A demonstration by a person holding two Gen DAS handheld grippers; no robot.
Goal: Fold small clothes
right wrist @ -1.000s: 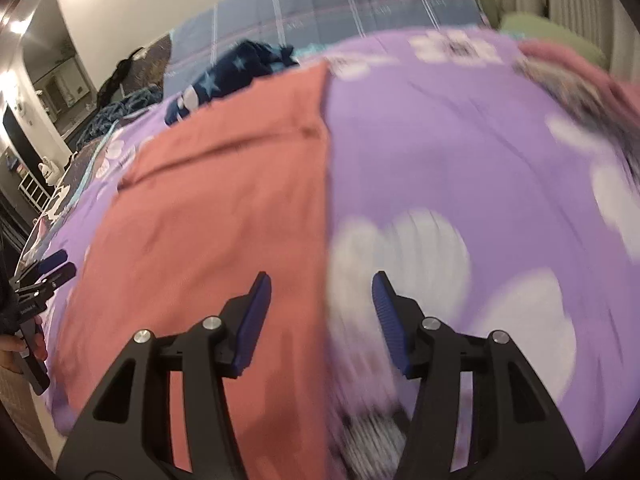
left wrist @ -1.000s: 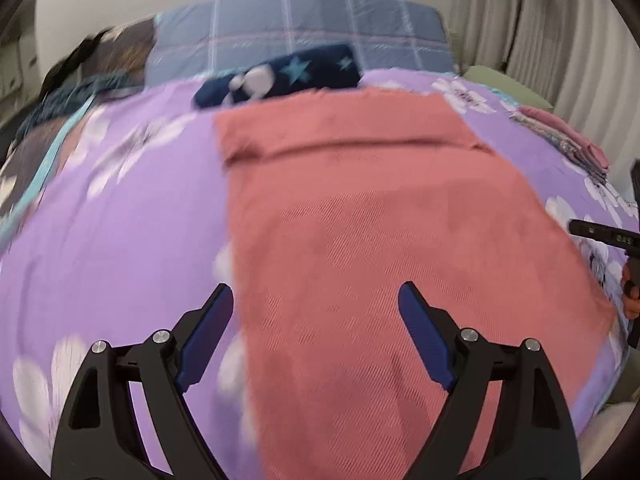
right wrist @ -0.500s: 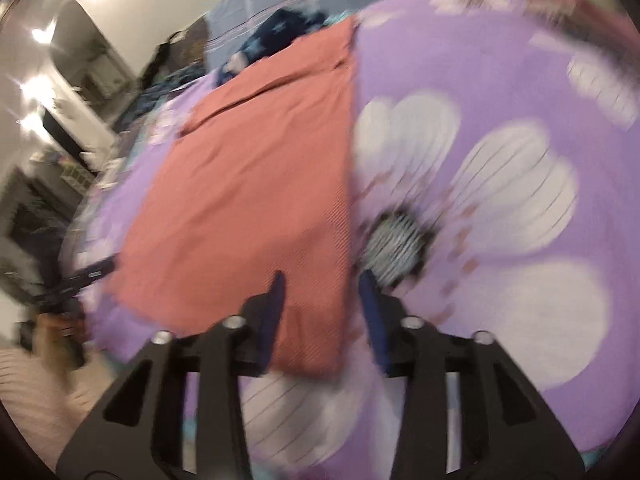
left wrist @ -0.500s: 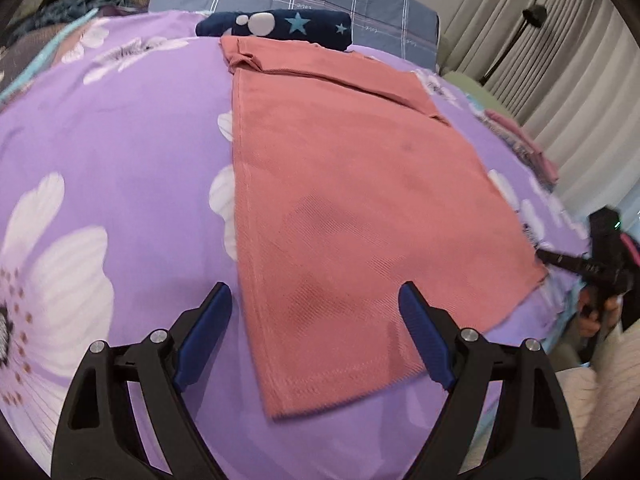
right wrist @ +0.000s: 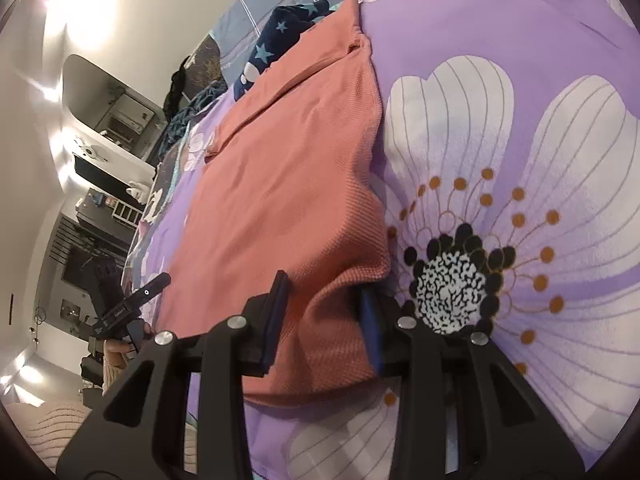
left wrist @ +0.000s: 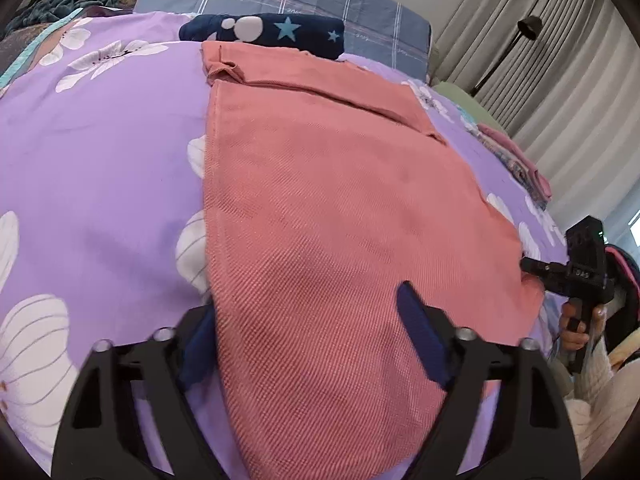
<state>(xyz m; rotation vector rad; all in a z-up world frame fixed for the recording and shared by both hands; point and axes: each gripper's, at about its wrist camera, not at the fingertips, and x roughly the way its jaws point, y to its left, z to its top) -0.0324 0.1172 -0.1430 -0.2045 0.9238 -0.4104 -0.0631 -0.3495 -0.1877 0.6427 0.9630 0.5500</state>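
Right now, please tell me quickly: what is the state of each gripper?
Left gripper: jaws closing around the near corner of the pink garment, not yet pinching it.
Right gripper: shut on the garment's other near corner.

no text is sharp enough to read here.

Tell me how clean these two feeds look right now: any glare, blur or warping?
Left wrist: evenly lit and sharp, fisheye bulging the bedspread. Right wrist: strong glare on the wall at upper left, shirt sharp, same fisheye bend.
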